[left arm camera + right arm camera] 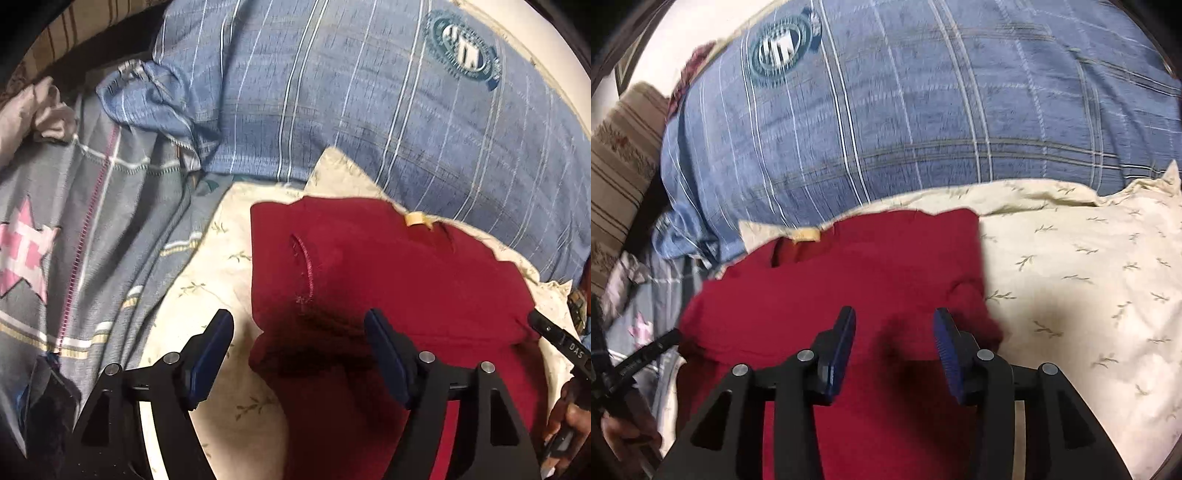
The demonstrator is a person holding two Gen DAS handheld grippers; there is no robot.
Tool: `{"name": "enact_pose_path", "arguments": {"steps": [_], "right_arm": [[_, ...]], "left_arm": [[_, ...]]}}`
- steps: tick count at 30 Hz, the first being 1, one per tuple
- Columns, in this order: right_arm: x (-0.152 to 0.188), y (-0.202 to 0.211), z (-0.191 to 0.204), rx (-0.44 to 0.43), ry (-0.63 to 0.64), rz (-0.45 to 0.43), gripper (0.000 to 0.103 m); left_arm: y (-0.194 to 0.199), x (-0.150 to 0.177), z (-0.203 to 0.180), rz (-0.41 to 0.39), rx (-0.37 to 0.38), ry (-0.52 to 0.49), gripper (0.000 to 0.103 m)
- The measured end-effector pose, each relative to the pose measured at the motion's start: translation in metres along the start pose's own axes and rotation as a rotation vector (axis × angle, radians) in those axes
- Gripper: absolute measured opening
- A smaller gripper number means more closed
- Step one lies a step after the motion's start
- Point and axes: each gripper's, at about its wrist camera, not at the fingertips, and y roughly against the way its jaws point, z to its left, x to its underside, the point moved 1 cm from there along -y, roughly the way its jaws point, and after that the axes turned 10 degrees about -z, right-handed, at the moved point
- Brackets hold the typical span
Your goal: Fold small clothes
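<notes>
A dark red small garment [388, 273] lies flat on a cream floral sheet [221, 258], with a tan neck label [415, 220] at its far edge. It also shows in the right wrist view [849, 277]. My left gripper [299, 328] is open and empty, hovering over the garment's left part. My right gripper [894, 325] is open and empty above the garment's right side, near its right edge. The right gripper's tip [546, 328] shows at the right edge of the left wrist view. The left gripper's tip [653, 350] shows at the left of the right wrist view.
A blue striped pillow [369, 103] with a round emblem [463, 48] lies behind the garment, also in the right wrist view [905, 110]. A grey quilt with a pink star [26, 247] is bunched at the left. The cream sheet [1089, 277] stretches to the right.
</notes>
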Motion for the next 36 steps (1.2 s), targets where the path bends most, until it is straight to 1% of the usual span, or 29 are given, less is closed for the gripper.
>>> {"name": "enact_pose_path", "arguments": {"steps": [2, 4, 5, 6, 9, 12, 13, 15, 17, 19, 21, 22, 24, 28, 30, 33, 36], "right_arm": [[0.003, -0.013, -0.004, 0.043, 0.014, 0.017, 0.040], [0.004, -0.022, -0.010, 0.057, 0.035, 0.027, 0.039], [0.005, -0.024, -0.010, 0.066, 0.051, 0.024, 0.036], [0.005, -0.025, -0.010, 0.079, 0.070, 0.022, 0.035], [0.005, -0.027, -0.007, 0.091, 0.096, 0.026, 0.035], [0.002, -0.023, -0.010, 0.080, 0.079, 0.034, 0.035], [0.000, -0.019, -0.011, 0.075, 0.067, 0.035, 0.038], [-0.006, -0.005, -0.013, 0.076, 0.053, 0.012, 0.039], [-0.008, 0.001, -0.014, 0.105, 0.072, -0.013, 0.046], [-0.007, -0.004, -0.019, 0.154, 0.085, 0.002, 0.047], [0.002, -0.021, -0.029, 0.164, 0.053, 0.059, 0.047], [0.004, -0.025, -0.033, 0.169, 0.042, 0.072, 0.048], [0.006, -0.026, -0.036, 0.167, 0.011, 0.066, 0.049], [0.003, -0.017, -0.030, 0.188, 0.042, 0.047, 0.049], [0.001, -0.009, -0.029, 0.169, 0.025, 0.029, 0.049], [-0.005, 0.005, -0.022, 0.127, 0.026, -0.034, 0.049], [-0.004, 0.006, -0.014, 0.103, 0.050, -0.033, 0.049]], "left_arm": [[-0.018, -0.001, 0.004, 0.054, -0.023, 0.017, 0.074], [-0.029, -0.002, 0.007, 0.083, -0.023, 0.048, 0.075], [-0.031, -0.004, 0.007, 0.084, -0.021, 0.057, 0.076], [-0.031, -0.005, 0.008, 0.079, -0.023, 0.061, 0.076], [-0.033, -0.009, 0.005, 0.075, -0.032, 0.041, 0.076], [-0.035, -0.010, 0.006, 0.072, -0.032, 0.044, 0.076], [-0.036, -0.010, 0.006, 0.070, -0.033, 0.044, 0.076], [-0.035, -0.009, 0.007, 0.066, -0.037, 0.037, 0.076], [-0.034, -0.008, 0.006, 0.067, -0.041, 0.031, 0.076], [-0.033, -0.007, 0.005, 0.062, -0.047, 0.021, 0.076], [-0.033, -0.007, 0.003, 0.059, -0.052, 0.012, 0.076], [-0.033, -0.007, 0.003, 0.059, -0.053, 0.010, 0.076], [-0.033, -0.007, 0.003, 0.059, -0.054, 0.009, 0.076], [-0.031, -0.008, 0.002, 0.050, -0.057, -0.013, 0.076], [-0.030, -0.007, 0.001, 0.044, -0.061, -0.029, 0.076], [-0.030, -0.006, 0.000, 0.044, -0.066, -0.035, 0.076], [-0.031, -0.006, -0.001, 0.045, -0.066, -0.035, 0.076]]}}
